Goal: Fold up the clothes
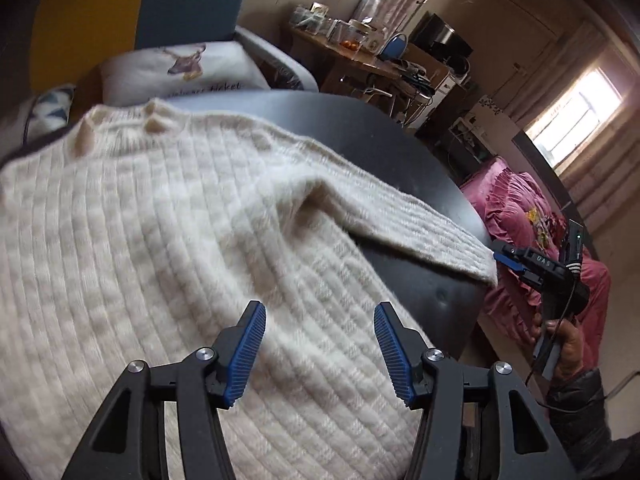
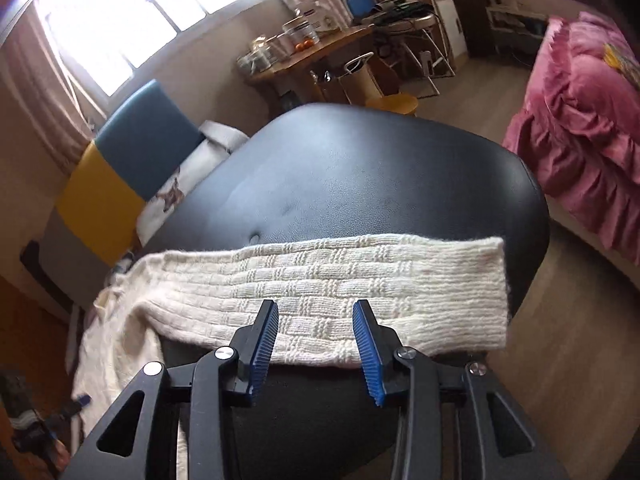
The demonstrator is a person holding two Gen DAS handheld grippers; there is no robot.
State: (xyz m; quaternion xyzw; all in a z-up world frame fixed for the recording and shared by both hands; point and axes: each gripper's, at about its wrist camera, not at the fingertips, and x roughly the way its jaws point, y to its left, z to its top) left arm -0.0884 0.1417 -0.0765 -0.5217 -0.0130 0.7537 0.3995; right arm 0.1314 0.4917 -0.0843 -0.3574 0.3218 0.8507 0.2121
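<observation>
A cream knit sweater [image 1: 132, 232] lies spread flat on a black padded counter [image 1: 360, 128], its collar toward 11 o'clock in the left wrist view and its hem toward the camera, so its long axis runs from 5 to 11 o'clock. One sleeve [image 2: 340, 284] stretches straight out from the body, its length running 9 to 3 o'clock in the right wrist view, the cuff at the counter's 3 o'clock edge. The left hand-held gripper [image 1: 318, 354] hovers over the sweater's lower body, blue pads wide apart and gripping nothing. The right hand-held gripper [image 2: 316, 350] sits at the sleeve's near edge, also wide apart and empty. A person's hand [image 1: 562, 344] grips its handle at 3 o'clock in the left view. A pink ruffled bedspread [image 2: 580, 128] fills the 2 o'clock corner.
</observation>
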